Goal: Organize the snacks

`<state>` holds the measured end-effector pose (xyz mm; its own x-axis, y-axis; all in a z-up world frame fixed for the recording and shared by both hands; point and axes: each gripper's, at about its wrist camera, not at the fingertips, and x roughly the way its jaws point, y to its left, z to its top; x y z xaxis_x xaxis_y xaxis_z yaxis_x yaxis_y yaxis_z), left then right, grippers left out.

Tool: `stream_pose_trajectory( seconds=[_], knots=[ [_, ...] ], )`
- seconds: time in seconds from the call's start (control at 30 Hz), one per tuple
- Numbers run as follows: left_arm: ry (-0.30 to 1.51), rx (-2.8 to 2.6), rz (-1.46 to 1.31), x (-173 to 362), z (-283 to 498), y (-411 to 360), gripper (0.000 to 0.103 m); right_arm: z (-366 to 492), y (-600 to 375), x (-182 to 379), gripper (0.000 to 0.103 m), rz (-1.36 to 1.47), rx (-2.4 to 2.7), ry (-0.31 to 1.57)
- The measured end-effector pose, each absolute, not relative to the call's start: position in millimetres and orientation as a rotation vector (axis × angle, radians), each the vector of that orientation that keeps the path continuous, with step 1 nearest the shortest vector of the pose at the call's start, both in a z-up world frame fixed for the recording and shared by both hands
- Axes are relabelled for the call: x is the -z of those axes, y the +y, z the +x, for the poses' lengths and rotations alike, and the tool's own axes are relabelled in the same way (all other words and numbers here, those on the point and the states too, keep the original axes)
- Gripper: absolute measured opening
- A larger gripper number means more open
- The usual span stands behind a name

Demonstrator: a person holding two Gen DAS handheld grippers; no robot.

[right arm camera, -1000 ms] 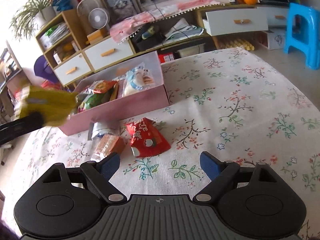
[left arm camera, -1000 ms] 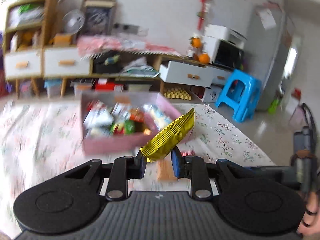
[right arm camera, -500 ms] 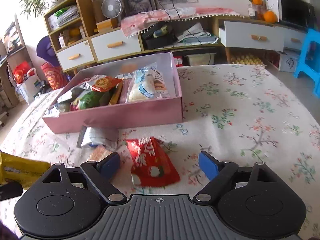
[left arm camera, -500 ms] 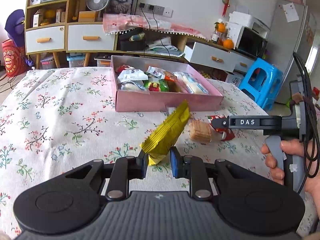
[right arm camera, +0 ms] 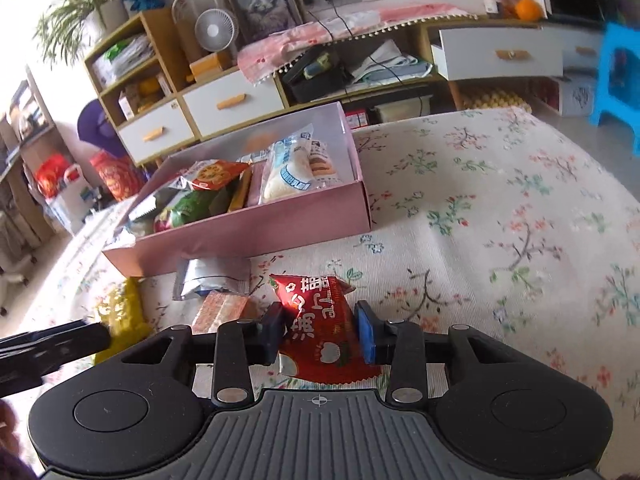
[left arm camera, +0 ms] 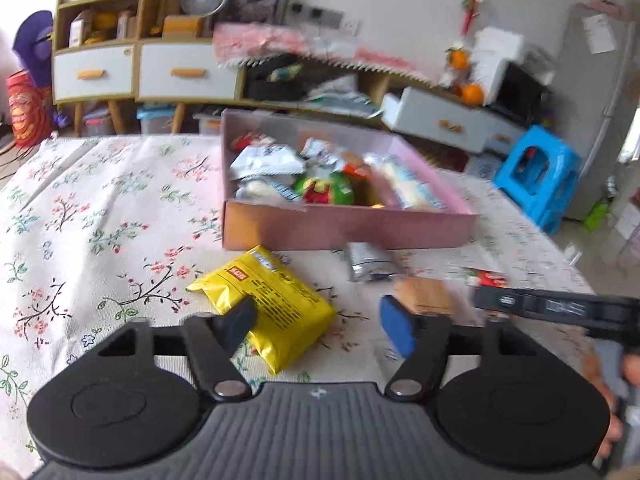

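Many snack packets inside pink box.

Between the black fingers of the right gripper, one tipped with a blue pad, lies a red snack packet with white lettering. Left of it are an orange-brown biscuit pack and a silver pouch. Beyond stands a pink box. Under the left gripper lies a yellow packet with black print. The tablecloth is cream with red-and-green floral sprigs.
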<state>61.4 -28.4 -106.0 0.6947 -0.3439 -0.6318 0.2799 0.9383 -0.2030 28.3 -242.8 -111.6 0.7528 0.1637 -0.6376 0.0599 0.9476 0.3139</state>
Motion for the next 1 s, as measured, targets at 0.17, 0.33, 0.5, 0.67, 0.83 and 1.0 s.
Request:
stream_pose_trajectory(
  seconds=[0.17, 0.33, 0.5, 0.67, 0.83, 1.0],
  knots=[
    [0.751, 0.286, -0.081, 106.6, 66.7, -38.4, 0.091, 20.2, -245.0, 107.3, 0.037, 0.358, -0.067, 0.711],
    [0.795, 0.197, -0.065, 119.3, 72.5, -41.5, 0.086, 15.7, -244.2, 105.5, 0.037, 0.372, -0.073, 0.71],
    [0.768, 0.173, -0.06, 114.4, 71.8, -35.6, 0.061, 13.1, -244.7, 104.0, 0.037, 0.394, -0.085, 0.708],
    [0.756, 0.167, -0.066, 109.3, 61.4, -27.9, 0.059, 9.8, -245.6, 100.4, 0.037, 0.404, -0.085, 0.696],
    [0.732, 0.165, -0.096, 97.5, 56.5, -24.1, 0.059, 8.6, -246.0, 98.7, 0.037, 0.42, -0.088, 0.692],
    [0.715, 0.18, -0.135, 87.6, 51.7, -19.5, 0.059, 6.7, -247.7, 96.2, 0.037, 0.434, -0.089, 0.685]
  ],
)
